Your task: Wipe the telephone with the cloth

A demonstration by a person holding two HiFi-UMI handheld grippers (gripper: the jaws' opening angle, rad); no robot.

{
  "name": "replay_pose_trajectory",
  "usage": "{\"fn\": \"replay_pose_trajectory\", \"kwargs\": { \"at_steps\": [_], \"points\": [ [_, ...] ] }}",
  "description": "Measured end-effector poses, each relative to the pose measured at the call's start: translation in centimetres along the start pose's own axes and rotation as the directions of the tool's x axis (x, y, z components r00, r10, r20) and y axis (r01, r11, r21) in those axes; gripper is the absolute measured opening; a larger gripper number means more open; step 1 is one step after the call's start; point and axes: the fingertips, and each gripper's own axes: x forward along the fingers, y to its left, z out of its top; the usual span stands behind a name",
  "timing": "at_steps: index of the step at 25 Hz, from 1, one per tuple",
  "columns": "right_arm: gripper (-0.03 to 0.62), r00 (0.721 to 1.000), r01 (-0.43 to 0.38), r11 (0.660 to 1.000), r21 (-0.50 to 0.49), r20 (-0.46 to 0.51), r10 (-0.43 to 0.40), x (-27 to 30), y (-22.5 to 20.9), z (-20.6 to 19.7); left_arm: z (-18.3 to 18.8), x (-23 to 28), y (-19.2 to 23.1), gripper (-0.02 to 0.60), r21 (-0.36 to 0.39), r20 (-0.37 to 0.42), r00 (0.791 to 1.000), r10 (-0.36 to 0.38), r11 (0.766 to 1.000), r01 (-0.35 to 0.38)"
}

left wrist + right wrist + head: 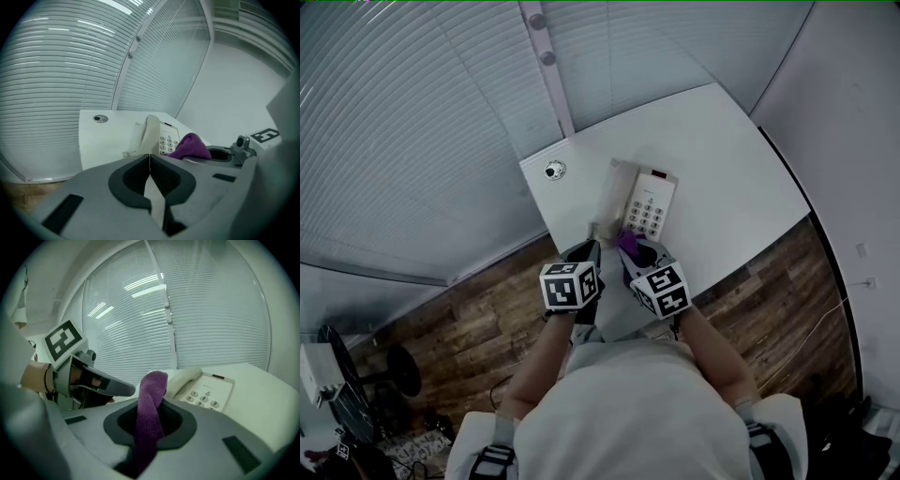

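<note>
A cream telephone (645, 200) with its handset (617, 192) on the cradle lies on the white table (722, 169). It shows ahead of both grippers, the telephone (161, 136) in the left gripper view and the telephone (201, 387) in the right gripper view. My right gripper (630, 251) is shut on a purple cloth (149, 416), which sticks up between its jaws just short of the phone's near edge. The cloth (191, 146) also shows at the right of the left gripper view. My left gripper (589, 246) is shut with nothing in it, beside the right one near the table's front edge.
A small round dark-centred fitting (554, 170) sits at the table's far left corner. Window blinds (422, 122) run behind the table, a white wall (853, 94) stands at the right, and wooden floor (478, 319) lies below the table's near edge.
</note>
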Motion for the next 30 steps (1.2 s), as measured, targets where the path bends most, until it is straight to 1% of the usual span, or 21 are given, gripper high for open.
{"fn": "replay_pose_trajectory", "kwargs": {
  "at_steps": [3, 7, 12, 13, 14, 15, 17, 18, 19, 20, 23, 26, 30],
  "points": [
    [0.06, 0.998, 0.047, 0.998, 0.037, 0.041, -0.048, -1.4, -1.5, 0.7, 0.8, 1.0, -0.3, 0.021, 0.03, -0.003, 1.0, -0.01, 0.999, 0.011],
    [0.06, 0.993, 0.095, 0.992, 0.085, 0.062, -0.1, -2.7, -3.3, 0.9, 1.9, 2.8, -1.3, 0.021, 0.043, -0.015, 0.999, -0.044, 0.998, 0.044],
    [0.06, 0.989, 0.117, 0.985, 0.128, 0.078, -0.128, -3.6, -4.2, 0.9, 3.5, 5.1, -1.9, 0.023, 0.107, -0.027, 0.999, -0.043, 0.993, 0.045],
    [0.06, 0.988, 0.117, 0.984, 0.136, 0.08, -0.129, -3.6, -4.2, 0.9, 3.8, 5.7, -1.8, 0.035, 0.121, -0.033, 0.999, -0.035, 0.992, 0.039],
    [0.06, 0.988, 0.117, 0.983, 0.144, 0.081, -0.129, -3.7, -4.3, 0.9, 4.0, 6.2, -1.8, 0.11, 0.136, -0.038, 0.999, -0.026, 0.99, 0.031],
    [0.06, 0.988, 0.117, 0.982, 0.151, 0.082, -0.13, -3.8, -4.3, 0.8, 4.2, 6.7, -1.7, 0.156, 0.15, -0.043, 0.999, -0.017, 0.988, 0.024],
    [0.06, 0.988, 0.119, 0.98, 0.16, 0.083, -0.134, -3.9, -4.5, 0.7, 4.7, 7.5, -1.6, 0.166, 0.174, -0.046, 0.999, -0.001, 0.985, 0.009],
    [0.06, 0.987, 0.121, 0.979, 0.164, 0.083, -0.136, -3.9, -4.6, 0.7, 4.9, 7.9, -1.6, 0.19, 0.185, -0.048, 0.999, 0.005, 0.983, 0.004],
    [0.06, 0.987, 0.122, 0.978, 0.17, 0.083, -0.137, -4.0, -4.7, 0.6, 5.1, 8.3, -1.6, 0.226, 0.196, -0.053, 0.999, 0.009, 0.981, 0.001],
    [0.06, 0.987, 0.123, 0.976, 0.178, 0.082, -0.139, -4.0, -4.8, 0.5, 5.2, 8.8, -1.5, 0.244, 0.207, -0.061, 0.998, 0.013, 0.978, -0.001],
    [0.06, 0.985, 0.13, 0.969, 0.208, 0.082, -0.15, -4.1, -5.4, 0.2, 5.4, 10.0, -1.3, 0.256, 0.239, -0.077, 0.996, 0.04, 0.971, -0.02],
    [0.06, 0.984, 0.141, 0.964, 0.224, 0.078, -0.162, -4.3, -5.9, -0.1, 5.7, 10.8, -1.3, 0.255, 0.266, -0.074, 0.994, 0.075, 0.963, -0.053],
    [0.06, 0.982, 0.15, 0.959, 0.242, 0.074, -0.172, -4.5, -6.2, -0.6, 6.0, 11.9, -1.5, 0.251, 0.315, -0.077, 0.99, 0.115, 0.945, -0.085]
  ]
}}
